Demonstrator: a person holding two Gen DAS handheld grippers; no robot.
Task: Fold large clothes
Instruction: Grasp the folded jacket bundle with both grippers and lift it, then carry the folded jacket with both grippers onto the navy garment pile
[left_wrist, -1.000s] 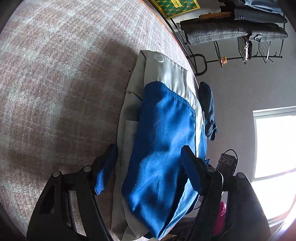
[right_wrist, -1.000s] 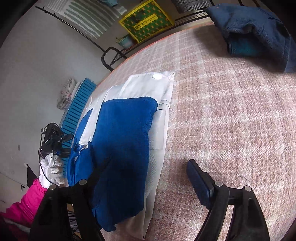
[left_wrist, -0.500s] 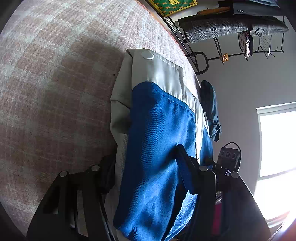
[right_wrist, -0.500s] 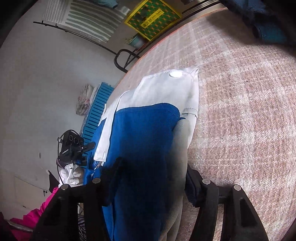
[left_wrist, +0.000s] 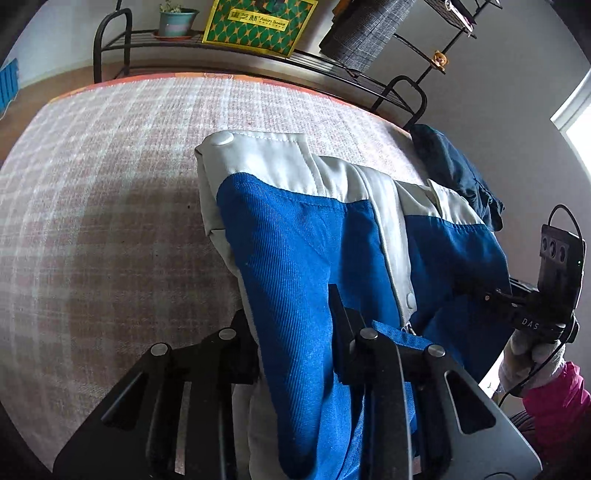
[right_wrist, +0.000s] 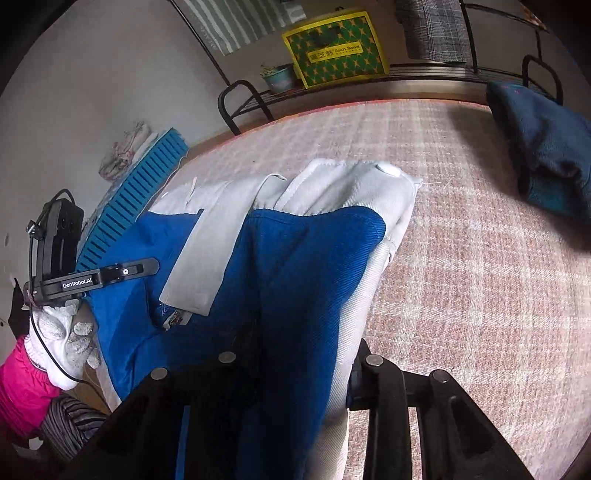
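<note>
1. Blue-and-grey jacket (left_wrist: 295, 236) partly folded on the checked bed (left_wrist: 92, 221), near edge lifted off the surface, far grey hem with its snap resting flat.
2. Left hand-held gripper (left_wrist: 293, 328) clamped narrow on the jacket's near left edge, blue cloth pinched between its fingers and spilling over them.
3. Right hand-held gripper (right_wrist: 306, 354) likewise closed on the jacket (right_wrist: 295, 266) at the near right edge, grey lining bunched against its right finger.
4. Both corners held at once, probably to keep the edge taut and level so the near half can be carried over the far half in one fold.
5. Far hem left lying on the bed, likely as the anchor for that fold.
6. Middle of the cloth sagging between the two grips, front flap (right_wrist: 207, 254) hanging loose; risk of creases or a skewed fold unless raised evenly.
7. Dark blue garment (right_wrist: 546, 147) bundled at the bed's far corner, well apart from the jacket, seemingly out of the working area.
</note>
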